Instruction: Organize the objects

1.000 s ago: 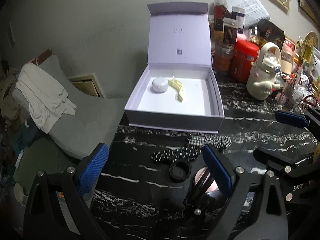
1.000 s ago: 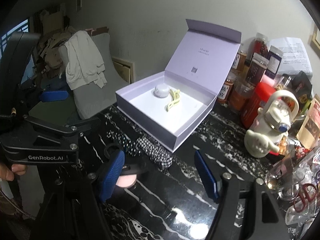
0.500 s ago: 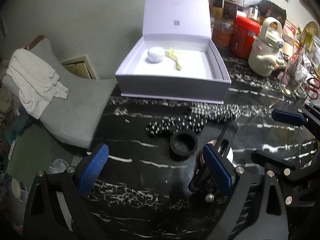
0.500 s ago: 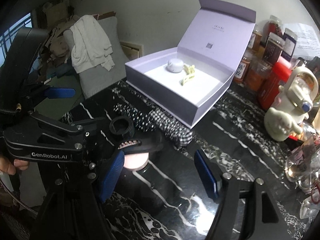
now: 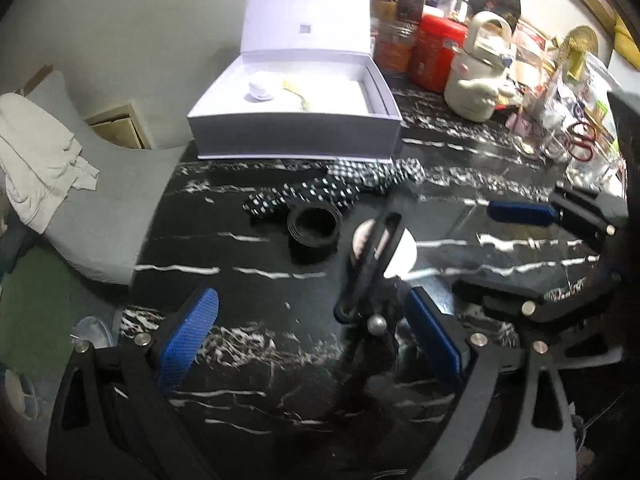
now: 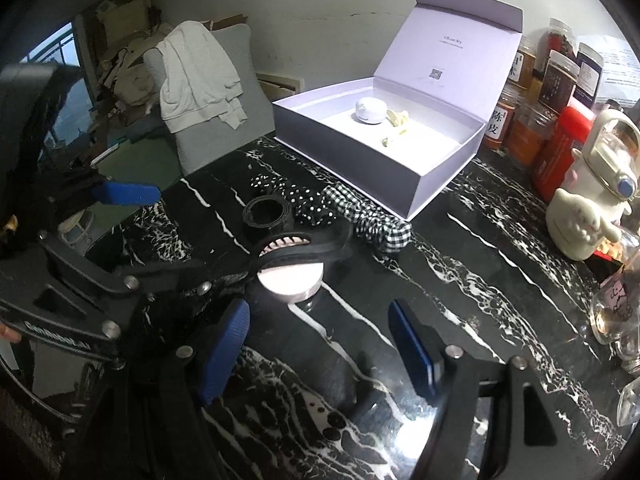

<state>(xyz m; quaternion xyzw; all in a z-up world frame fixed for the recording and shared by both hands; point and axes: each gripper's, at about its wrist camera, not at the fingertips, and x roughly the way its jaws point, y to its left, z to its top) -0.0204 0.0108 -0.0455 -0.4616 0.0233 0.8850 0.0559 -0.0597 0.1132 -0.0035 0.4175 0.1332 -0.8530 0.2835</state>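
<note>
My left black two-finger gripper with blue pads [image 5: 312, 340] points steeply down, jaws spread wide, nothing pressed between them. My right black gripper with blue pads [image 6: 320, 348] tilts down the same way, jaws also apart and empty. The two sit close side by side, and each shows at the edge of the other's view. A fingertip [image 6: 9, 334] shows at the left gripper's frame.
</note>
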